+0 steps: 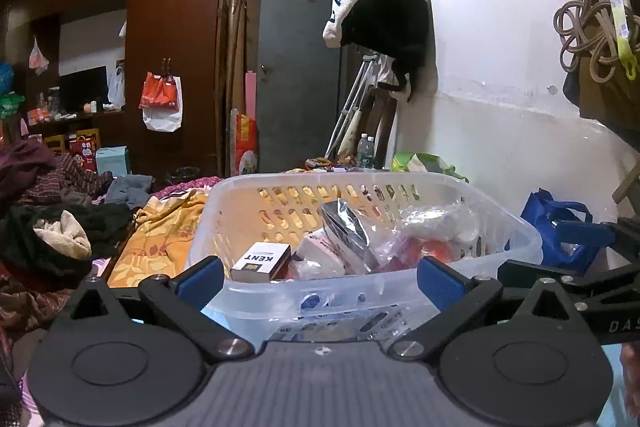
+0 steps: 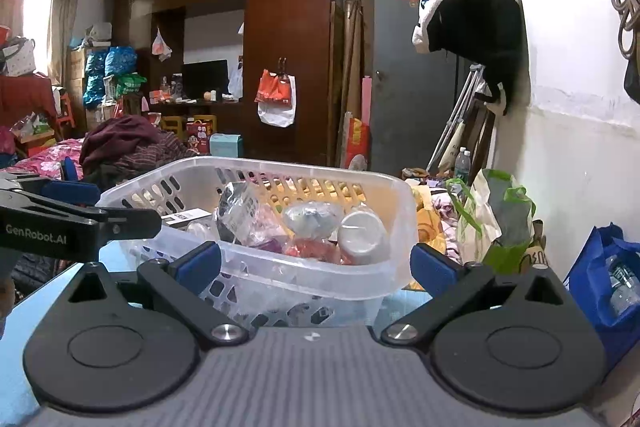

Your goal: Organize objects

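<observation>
A clear plastic basket (image 1: 400, 285) with slotted walls stands just ahead of both grippers; it also shows in the right wrist view (image 2: 360, 279). It holds a white KENT box (image 1: 262, 262), a silver foil pack (image 1: 346, 223), clear bags with red contents (image 1: 424, 247) and a white cup (image 2: 362, 237). My left gripper (image 1: 320, 279) is open and empty, its blue pads (image 1: 202, 279) level with the basket's near rim. My right gripper (image 2: 316, 265) is open and empty, facing the basket's near corner. The left gripper also shows at the left of the right wrist view (image 2: 72, 223).
Piles of clothes (image 1: 52, 227) and a yellow floral cloth (image 1: 160, 239) lie left of the basket. A blue bag with a bottle (image 2: 608, 279) and a green-and-white bag (image 2: 496, 223) stand to its right by the white wall. A wardrobe and grey door are beyond.
</observation>
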The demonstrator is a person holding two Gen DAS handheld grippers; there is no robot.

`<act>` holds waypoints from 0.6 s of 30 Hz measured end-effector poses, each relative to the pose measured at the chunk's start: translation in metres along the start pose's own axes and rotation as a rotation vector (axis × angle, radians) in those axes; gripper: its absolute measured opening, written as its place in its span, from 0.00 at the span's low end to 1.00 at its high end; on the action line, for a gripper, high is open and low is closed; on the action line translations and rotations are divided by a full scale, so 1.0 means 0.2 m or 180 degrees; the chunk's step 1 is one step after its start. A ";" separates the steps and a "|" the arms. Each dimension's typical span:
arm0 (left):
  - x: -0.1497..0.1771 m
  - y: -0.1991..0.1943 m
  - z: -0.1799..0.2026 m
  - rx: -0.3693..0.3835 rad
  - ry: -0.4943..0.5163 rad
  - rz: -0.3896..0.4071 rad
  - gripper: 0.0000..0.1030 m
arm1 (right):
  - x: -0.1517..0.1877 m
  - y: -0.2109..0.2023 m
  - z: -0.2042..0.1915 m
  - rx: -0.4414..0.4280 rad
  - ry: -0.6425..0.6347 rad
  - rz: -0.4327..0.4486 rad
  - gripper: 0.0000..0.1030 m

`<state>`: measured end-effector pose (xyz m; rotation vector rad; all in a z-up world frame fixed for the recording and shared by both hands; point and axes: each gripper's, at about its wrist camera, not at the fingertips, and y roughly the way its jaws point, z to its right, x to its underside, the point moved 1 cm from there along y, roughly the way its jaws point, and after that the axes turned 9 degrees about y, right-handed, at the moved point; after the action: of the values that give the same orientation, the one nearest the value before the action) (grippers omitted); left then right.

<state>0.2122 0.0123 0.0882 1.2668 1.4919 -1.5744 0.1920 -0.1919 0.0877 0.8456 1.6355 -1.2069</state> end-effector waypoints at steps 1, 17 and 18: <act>0.00 0.00 0.00 0.0012 0.0011 -0.0001 1.00 | 0.00 0.00 0.00 -0.0007 0.0009 -0.0003 1.00; 0.02 -0.08 0.04 -0.0104 0.0026 0.0023 1.00 | 0.00 -0.03 0.05 -0.0047 0.0121 0.0026 1.00; 0.02 -0.08 0.05 -0.0104 0.0021 0.0030 1.00 | 0.00 -0.02 0.05 -0.0042 0.0120 0.0020 1.00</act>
<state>0.1941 0.0069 0.0900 1.2600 1.5077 -1.5353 0.1905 -0.2035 0.0882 0.8694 1.6681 -1.1811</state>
